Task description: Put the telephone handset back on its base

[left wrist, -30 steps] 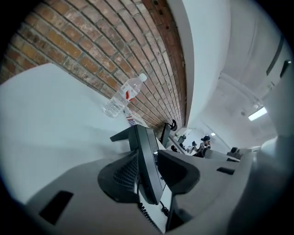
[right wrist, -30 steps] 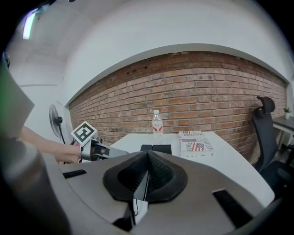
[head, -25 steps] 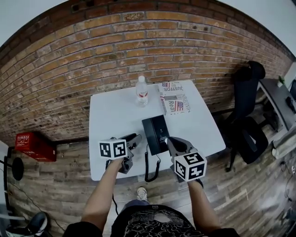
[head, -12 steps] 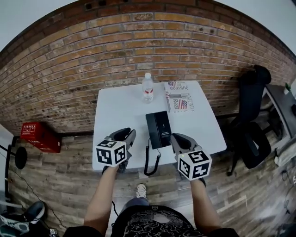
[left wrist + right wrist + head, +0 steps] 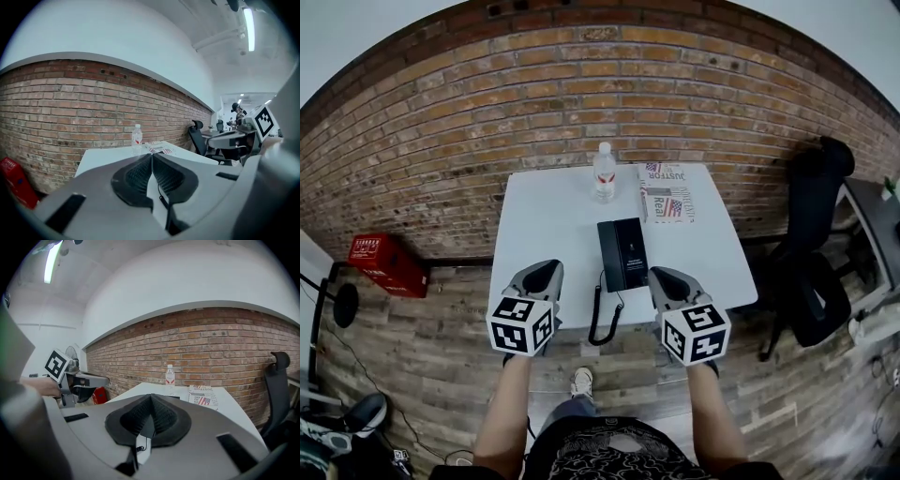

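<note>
A: Your left gripper (image 5: 151, 158) has its jaws closing, tips all but together, with nothing between them.

B: Your right gripper (image 5: 150, 399) has its jaws together too, and it is just as empty. Both hang at the near edge of the tabletop (image 5: 539, 220), one on each side of the cord (image 5: 598, 323), clear of the phone.

A: The handset (image 5: 608, 255) looks to be down on the base (image 5: 631, 253) already. From your head view the two read as one black block in the middle of the tabletop, so you can't be sure it is seated.

B: So the step in hand, as I judge it, is the check. Look along the left side of that block. The handset should lie flat and parallel with the base, with neither end cocked up.

A: If it sits crooked, don't nudge it with closed jaws. Open wide, take it across its middle, lift a little, then lower it straight into the cradle.

B: Mind the cord. It loops over the near edge between your grippers, and if you snag it you may drag the handset off.

A: The bottle (image 5: 604, 173) and newspaper (image 5: 668, 202) are at the far side, well apart from the phone. You don't need to go near them.
</note>
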{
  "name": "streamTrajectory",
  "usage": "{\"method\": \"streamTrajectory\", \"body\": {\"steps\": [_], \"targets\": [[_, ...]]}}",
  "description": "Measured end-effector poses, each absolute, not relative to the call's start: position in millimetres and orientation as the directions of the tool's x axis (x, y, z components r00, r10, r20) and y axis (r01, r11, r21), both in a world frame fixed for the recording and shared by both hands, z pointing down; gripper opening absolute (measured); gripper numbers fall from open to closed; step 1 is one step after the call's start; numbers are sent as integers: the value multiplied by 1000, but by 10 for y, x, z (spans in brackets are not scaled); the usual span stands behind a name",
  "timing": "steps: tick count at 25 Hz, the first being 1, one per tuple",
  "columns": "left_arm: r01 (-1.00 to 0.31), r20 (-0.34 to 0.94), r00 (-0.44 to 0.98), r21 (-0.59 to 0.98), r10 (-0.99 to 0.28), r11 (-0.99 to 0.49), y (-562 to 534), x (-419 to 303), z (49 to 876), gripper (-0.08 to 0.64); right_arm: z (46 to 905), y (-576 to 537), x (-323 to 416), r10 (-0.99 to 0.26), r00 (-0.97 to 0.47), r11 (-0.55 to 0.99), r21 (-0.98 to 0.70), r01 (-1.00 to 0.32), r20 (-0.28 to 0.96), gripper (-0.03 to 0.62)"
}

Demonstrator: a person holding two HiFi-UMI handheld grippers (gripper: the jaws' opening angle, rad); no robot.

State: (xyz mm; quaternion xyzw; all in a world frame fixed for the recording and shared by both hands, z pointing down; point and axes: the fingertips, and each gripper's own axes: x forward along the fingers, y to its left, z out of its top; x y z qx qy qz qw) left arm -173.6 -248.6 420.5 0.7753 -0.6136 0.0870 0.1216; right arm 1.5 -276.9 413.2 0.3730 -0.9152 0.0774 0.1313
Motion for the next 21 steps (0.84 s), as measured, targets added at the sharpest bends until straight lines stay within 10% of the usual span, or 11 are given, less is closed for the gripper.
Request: {"method": "streamTrajectory", "body": {"steps": [21], "targets": [[-978,265,209,49,-941,-204,-2333,-1640,4102,6,4036,-2677,76,-659,-702,722,-32,-691,269,2]]}}
